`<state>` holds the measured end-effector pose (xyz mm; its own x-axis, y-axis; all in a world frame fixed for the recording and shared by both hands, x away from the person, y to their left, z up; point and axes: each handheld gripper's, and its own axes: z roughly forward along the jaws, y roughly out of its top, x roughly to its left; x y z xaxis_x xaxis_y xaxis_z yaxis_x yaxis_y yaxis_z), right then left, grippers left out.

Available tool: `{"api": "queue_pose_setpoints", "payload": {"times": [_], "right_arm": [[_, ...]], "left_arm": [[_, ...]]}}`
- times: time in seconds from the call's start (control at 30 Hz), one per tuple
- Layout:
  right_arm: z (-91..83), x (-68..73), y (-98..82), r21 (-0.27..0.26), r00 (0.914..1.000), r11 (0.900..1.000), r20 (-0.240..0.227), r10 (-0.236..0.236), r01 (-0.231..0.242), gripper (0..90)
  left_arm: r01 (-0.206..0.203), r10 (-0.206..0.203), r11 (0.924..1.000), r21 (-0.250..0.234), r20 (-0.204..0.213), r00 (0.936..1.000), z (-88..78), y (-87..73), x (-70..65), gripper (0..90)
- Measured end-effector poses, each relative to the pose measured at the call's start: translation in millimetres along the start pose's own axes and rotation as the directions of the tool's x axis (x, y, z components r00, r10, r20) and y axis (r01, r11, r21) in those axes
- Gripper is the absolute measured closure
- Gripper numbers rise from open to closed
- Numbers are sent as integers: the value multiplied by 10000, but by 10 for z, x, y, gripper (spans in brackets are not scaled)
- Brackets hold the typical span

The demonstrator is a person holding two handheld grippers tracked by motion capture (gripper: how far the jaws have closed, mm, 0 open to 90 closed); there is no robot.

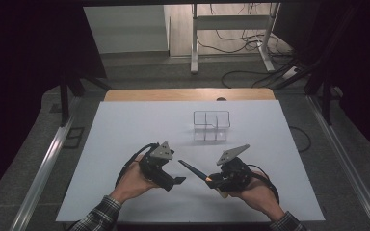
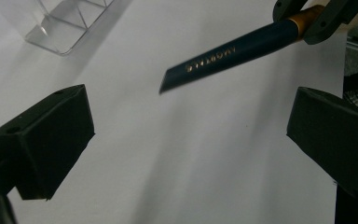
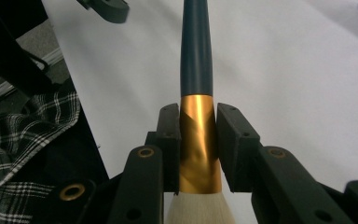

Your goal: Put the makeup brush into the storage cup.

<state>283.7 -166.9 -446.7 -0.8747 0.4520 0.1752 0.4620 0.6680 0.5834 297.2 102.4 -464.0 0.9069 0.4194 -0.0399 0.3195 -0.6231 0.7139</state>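
A makeup brush [image 1: 191, 168] with a dark blue handle [image 3: 196, 46], gold ferrule [image 3: 196, 140] and pale bristles [image 3: 200, 210] is held above the white mat [image 1: 125, 130]. My right gripper [image 1: 213, 180] [image 3: 198, 119] is shut on the ferrule, with the handle pointing toward the left gripper. My left gripper [image 1: 177, 181] [image 2: 191, 140] stands open and holds nothing; the handle tip [image 2: 168, 84] hovers just beyond its jaws. A clear compartment organizer [image 1: 211, 125] [image 2: 60, 23] stands on the mat farther back.
The mat covers a wooden table [image 1: 188, 94]. Metal rails [image 1: 43, 168] run along both sides. Cables [image 1: 250, 43] and a white desk frame [image 1: 194, 43] lie on the floor beyond. Plaid sleeves [image 3: 23, 135] come in at the near edge.
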Motion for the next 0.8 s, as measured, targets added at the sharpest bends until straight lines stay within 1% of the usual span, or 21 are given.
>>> {"api": "queue_pose_setpoints", "payload": {"times": [0.03,0.07,0.17,0.2,0.3,0.4,0.43,0.47,0.5,0.53,0.57,0.6,0.63,0.67,0.7,0.73,0.8], "right_arm": [[9,6,5,23,10000,10000,-41,-21,21,718],[17,12,11,63,10000,10000,-83,-42,42,718],[32,27,23,165,9999,9998,-145,-80,82,718],[44,33,32,224,9997,9997,-199,-134,138,718],[65,50,45,396,9995,9991,-290,-121,132,718],[86,64,57,527,9992,9984,-366,-179,199,718],[86,64,57,527,9992,9984,-366,-179,199,718],[100,72,65,589,9989,9980,-420,-215,240,718],[105,74,68,613,9988,9978,-419,-236,262,717],[108,78,72,655,9988,9975,-431,-234,262,717],[108,78,72,655,9988,9975,-431,-234,262,717],[118,85,79,731,9985,9969,-494,-240,276,717],[121,87,80,744,9984,9968,-511,-246,284,717],[125,90,83,792,9983,9964,-518,-261,302,717],[130,91,86,823,9982,9960,-519,-303,345,717],[134,93,88,838,9981,9959,-536,-310,355,718],[141,94,93,912,9979,9951,-558,-338,388,717]], "left_arm": [[0,0,10000,0,0,10000,0,0,0,15],[-168,168,9998,123,11,9999,13,9,-6,20],[-216,215,9997,128,30,9998,33,14,-25,38],[-513,513,9981,333,11,9987,36,17,-25,47],[-754,753,9961,459,30,9972,57,18,-49,80],[-1122,1128,9915,664,-43,9936,74,17,-79,121],[-1122,1128,9915,664,-43,9936,74,17,-79,140],[-1299,1305,9889,720,-26,9915,83,15,-98,157],[-1338,1346,9883,739,-64,9909,89,14,-109,166],[-1466,1475,9859,804,-52,9891,90,14,-114,181],[-1466,1475,9859,804,-52,9891,90,14,-114,202],[-1673,1689,9817,913,-106,9856,96,14,-131,212],[-1775,1796,9793,971,-138,9836,101,14,-140,224],[-1862,1885,9772,1023,-138,9820,107,13,-151,243],[-1862,1885,9772,1023,-138,9820,107,13,-151,255],[-2040,2073,9722,1150,-175,9781,122,13,-172,269],[-2229,2269,9670,1236,-190,9737,138,12,-193,302]]}}
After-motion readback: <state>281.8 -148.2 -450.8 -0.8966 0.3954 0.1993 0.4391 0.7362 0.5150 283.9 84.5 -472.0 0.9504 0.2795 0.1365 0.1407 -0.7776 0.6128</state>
